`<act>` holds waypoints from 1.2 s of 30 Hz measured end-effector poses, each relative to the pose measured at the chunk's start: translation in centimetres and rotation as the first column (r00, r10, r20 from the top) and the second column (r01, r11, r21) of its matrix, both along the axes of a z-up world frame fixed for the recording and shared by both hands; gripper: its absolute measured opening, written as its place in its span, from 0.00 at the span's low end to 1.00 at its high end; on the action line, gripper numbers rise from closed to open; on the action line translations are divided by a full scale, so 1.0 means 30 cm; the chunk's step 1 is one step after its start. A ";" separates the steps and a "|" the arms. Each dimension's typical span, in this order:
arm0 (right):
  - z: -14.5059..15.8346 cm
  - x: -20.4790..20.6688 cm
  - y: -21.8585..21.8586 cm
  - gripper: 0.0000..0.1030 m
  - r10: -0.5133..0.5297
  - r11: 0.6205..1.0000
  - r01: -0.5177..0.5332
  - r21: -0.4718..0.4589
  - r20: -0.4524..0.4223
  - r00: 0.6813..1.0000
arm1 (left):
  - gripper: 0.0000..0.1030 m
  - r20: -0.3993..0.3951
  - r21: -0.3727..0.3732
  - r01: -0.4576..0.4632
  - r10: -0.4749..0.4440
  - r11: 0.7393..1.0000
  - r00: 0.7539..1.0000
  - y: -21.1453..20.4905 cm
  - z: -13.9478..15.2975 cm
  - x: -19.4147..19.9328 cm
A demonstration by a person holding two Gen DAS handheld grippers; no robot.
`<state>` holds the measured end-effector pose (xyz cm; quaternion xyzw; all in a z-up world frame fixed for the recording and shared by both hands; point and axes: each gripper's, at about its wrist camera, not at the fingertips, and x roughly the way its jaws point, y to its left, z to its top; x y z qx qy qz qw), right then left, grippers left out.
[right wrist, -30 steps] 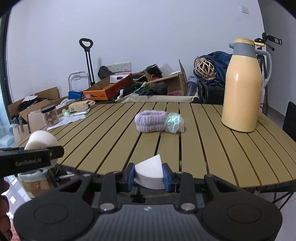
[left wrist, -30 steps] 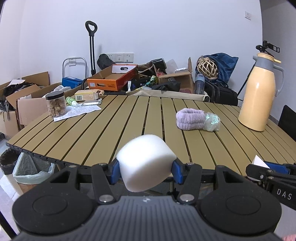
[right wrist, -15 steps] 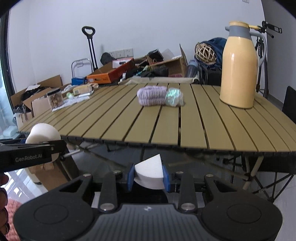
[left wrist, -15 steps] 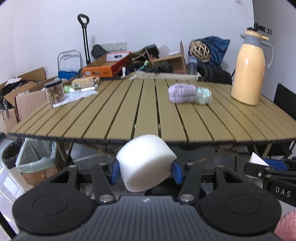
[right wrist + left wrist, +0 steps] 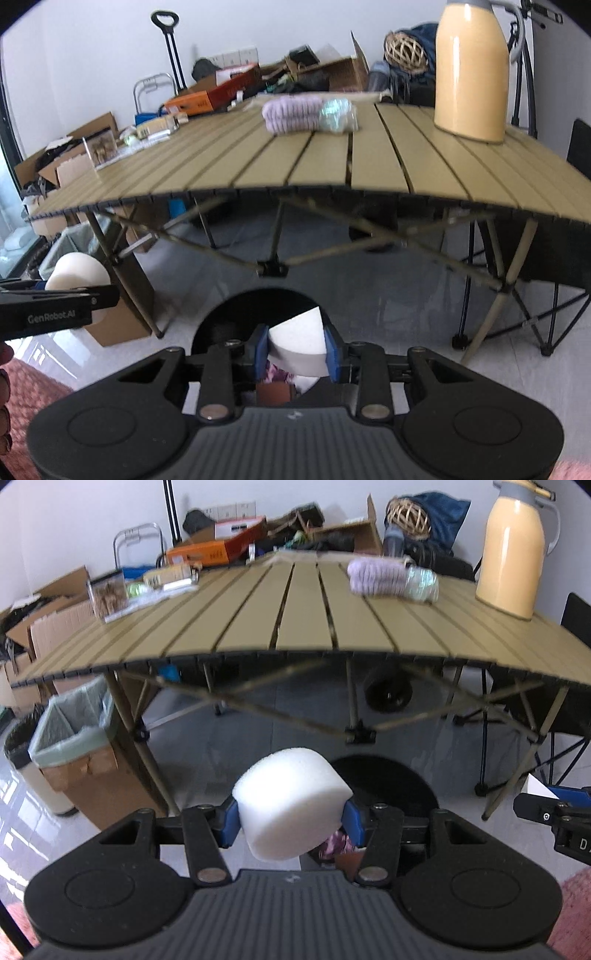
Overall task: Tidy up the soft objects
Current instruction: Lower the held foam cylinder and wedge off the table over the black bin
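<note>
My left gripper (image 5: 291, 821) is shut on a white round foam block (image 5: 291, 805), held below the table's front edge. My right gripper (image 5: 295, 350) is shut on a white wedge-shaped foam piece (image 5: 297, 341). Both hang over a round black container (image 5: 384, 786) on the floor; inside it I glimpse patterned and brown soft items (image 5: 275, 384). In the right wrist view the left gripper with its foam block (image 5: 79, 273) shows at the left edge. On the slatted table (image 5: 295, 627) lie a purple fuzzy band (image 5: 375, 576) and a clear crinkly packet (image 5: 421, 585).
A tall yellow jug (image 5: 515, 550) stands on the table's right side, a snack jar (image 5: 107, 594) and papers on its left. Under the table are crossed legs (image 5: 271, 267). A lined cardboard bin (image 5: 70, 738) stands at the left, a black chair (image 5: 554, 266) at the right. Boxes clutter the back wall.
Both grippers have sunk from tabletop height to below the table edge, tilting down, each keeping its foam piece. The black container on the floor has come into view beneath them.
</note>
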<state>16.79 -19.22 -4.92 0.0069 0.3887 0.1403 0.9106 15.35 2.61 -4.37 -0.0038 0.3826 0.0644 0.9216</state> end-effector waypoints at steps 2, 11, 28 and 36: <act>-0.035 0.000 -0.007 0.30 -0.006 1.000 0.006 -0.001 -0.022 1.000 | 0.53 -0.029 -0.008 -0.002 0.002 1.000 1.000 0.005 -0.026 0.006; -0.195 0.040 -0.028 0.30 -0.035 0.999 0.035 -0.005 -0.125 0.992 | 0.53 -0.126 -0.009 -0.014 0.012 1.000 0.992 0.017 -0.135 0.040; -0.357 0.143 -0.067 0.30 -0.108 0.994 0.098 -0.054 -0.230 0.967 | 0.53 -0.356 -0.058 -0.070 0.045 0.996 0.933 0.080 -0.340 0.180; -0.390 0.175 -0.043 0.30 -0.109 0.993 0.093 -0.075 -0.259 0.960 | 0.52 -0.393 -0.070 -0.072 0.039 0.995 0.919 0.090 -0.362 0.216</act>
